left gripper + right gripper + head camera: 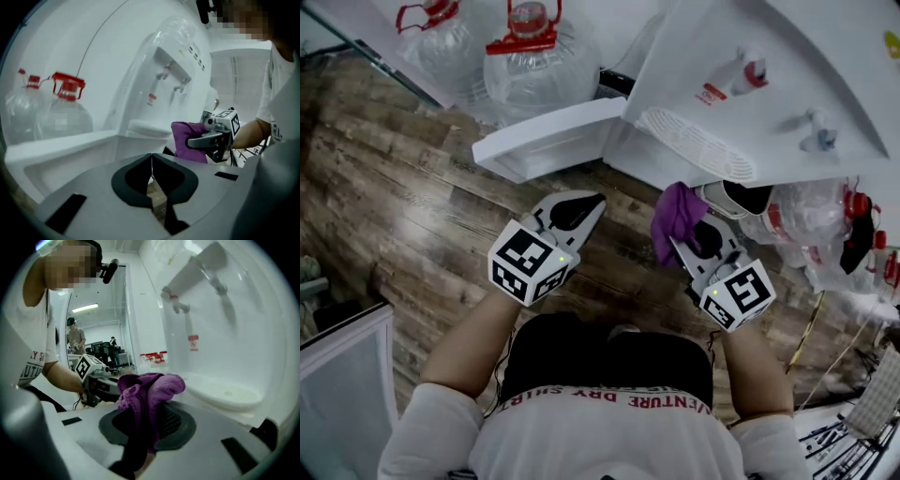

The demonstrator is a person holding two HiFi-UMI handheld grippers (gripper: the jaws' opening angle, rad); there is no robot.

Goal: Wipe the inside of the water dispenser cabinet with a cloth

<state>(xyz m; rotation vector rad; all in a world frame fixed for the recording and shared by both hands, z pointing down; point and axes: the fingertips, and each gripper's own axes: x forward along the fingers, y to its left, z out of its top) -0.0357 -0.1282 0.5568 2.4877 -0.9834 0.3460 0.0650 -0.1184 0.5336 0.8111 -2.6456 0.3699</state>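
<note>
Cloth (154, 385) pinched in right hand-held gripper (145, 427), clearest in its own view.

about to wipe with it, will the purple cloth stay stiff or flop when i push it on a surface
Probably floppy: the cloth bunches and droops over the right claw shut on it. Likely light, since a pinch holds it up. Its fuzzy pile should grip rather than slide.

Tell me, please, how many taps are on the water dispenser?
2, on the front of the water dispenser: a red tap, and a bluish tap to its right in the head view. None seems hidden.
</note>
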